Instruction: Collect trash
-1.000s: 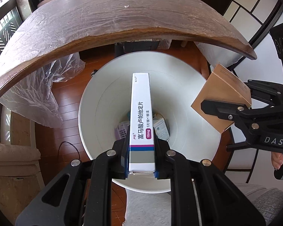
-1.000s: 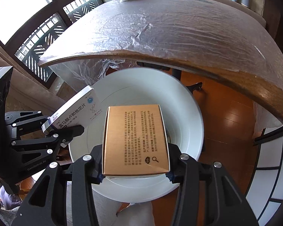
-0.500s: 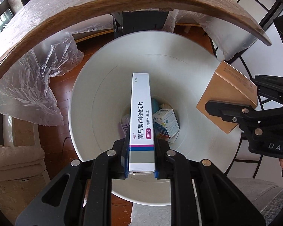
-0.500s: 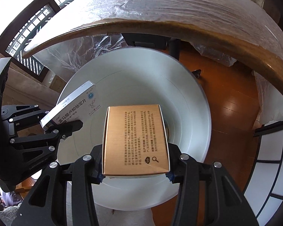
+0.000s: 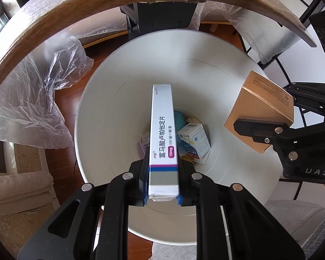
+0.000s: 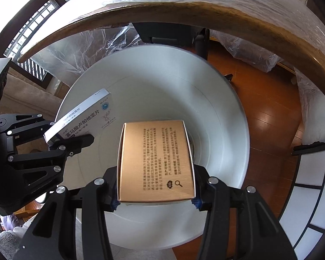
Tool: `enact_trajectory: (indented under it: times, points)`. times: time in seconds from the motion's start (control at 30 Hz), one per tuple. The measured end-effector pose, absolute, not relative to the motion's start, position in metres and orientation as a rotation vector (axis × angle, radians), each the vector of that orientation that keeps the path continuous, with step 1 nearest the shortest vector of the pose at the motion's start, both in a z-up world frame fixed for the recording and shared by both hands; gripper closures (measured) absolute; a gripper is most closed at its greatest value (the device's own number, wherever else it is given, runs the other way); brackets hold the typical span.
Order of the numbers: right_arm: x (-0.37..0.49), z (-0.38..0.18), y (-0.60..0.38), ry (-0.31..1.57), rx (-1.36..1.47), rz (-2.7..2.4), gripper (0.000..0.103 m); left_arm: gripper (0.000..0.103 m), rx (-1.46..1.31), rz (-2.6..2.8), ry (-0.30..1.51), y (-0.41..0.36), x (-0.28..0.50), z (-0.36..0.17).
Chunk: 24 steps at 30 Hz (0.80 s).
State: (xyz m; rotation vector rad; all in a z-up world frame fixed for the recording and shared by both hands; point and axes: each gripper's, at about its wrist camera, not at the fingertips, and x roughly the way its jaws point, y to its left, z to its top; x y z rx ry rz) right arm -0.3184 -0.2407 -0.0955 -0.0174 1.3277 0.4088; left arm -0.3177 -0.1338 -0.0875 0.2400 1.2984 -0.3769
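Observation:
My left gripper (image 5: 162, 184) is shut on a long white medicine box (image 5: 162, 134) and holds it over the mouth of a white trash bin (image 5: 110, 112). My right gripper (image 6: 155, 192) is shut on a tan cardboard box (image 6: 156, 162) over the same bin (image 6: 223, 117). In the left wrist view the tan box (image 5: 260, 117) and right gripper (image 5: 292, 145) hang over the bin's right rim. In the right wrist view the white box (image 6: 84, 117) and left gripper (image 6: 32, 149) are over its left rim. A small white-and-blue box (image 5: 195, 140) and other trash lie at the bin's bottom.
A wooden table edge (image 5: 54, 17) wrapped in plastic film curves above the bin. Clear plastic sheeting (image 5: 32, 95) hangs to the floor at the left. A dark chair base (image 5: 158, 15) stands behind the bin on the red-brown wood floor (image 6: 268, 108).
Both grippers have moved down and forward, below the table edge and closer over the bin. The bin's bottom with its trash has come into view. Both boxes stay gripped.

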Motion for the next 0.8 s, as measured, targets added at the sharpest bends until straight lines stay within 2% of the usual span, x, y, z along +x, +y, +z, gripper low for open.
enact_trajectory:
  times: [0.03, 0.07, 0.27, 0.33, 0.37, 0.43, 0.47, 0.5, 0.63, 0.8]
  points:
    - [-0.319, -0.095, -0.241, 1.321, -0.025, 0.395, 0.035, 0.054, 0.269, -0.357, 1.295, -0.135, -0.317, -0.088]
    - [-0.319, -0.092, -0.242, 1.306, -0.027, 0.378, 0.025, 0.023, 0.286, -0.336, 1.28, -0.136, -0.318, -0.087]
    - [-0.322, -0.062, -0.255, 1.229, 0.016, 0.365, 0.024, 0.021, 0.257, -0.358, 1.203, -0.127, -0.324, -0.061]
    - [-0.323, -0.039, -0.261, 1.179, 0.047, 0.37, 0.02, 0.021, 0.205, -0.371, 1.172, -0.12, -0.325, -0.039]
    - [-0.322, -0.025, -0.266, 1.145, 0.063, 0.372, 0.013, 0.021, 0.162, -0.388, 1.143, -0.116, -0.324, -0.024]
    - [-0.317, 0.006, -0.275, 1.054, 0.075, 0.343, 0.004, 0.013, 0.088, -0.413, 1.05, -0.107, -0.319, 0.013]
    - [-0.314, 0.02, -0.281, 1.003, 0.076, 0.322, 0.004, 0.001, 0.072, -0.406, 0.983, -0.103, -0.315, 0.031]
    - [-0.306, 0.034, -0.286, 0.95, 0.069, 0.293, 0.004, 0.001, 0.071, -0.385, 0.904, -0.099, -0.31, 0.048]
    - [-0.252, 0.062, -0.312, 0.834, 0.035, 0.157, 0.004, 0.001, 0.117, -0.258, 0.746, -0.085, -0.257, 0.083]
    - [-0.159, 0.046, -0.359, 0.861, 0.061, 0.022, 0.004, 0.001, 0.063, -0.147, 0.776, -0.058, -0.16, 0.071]
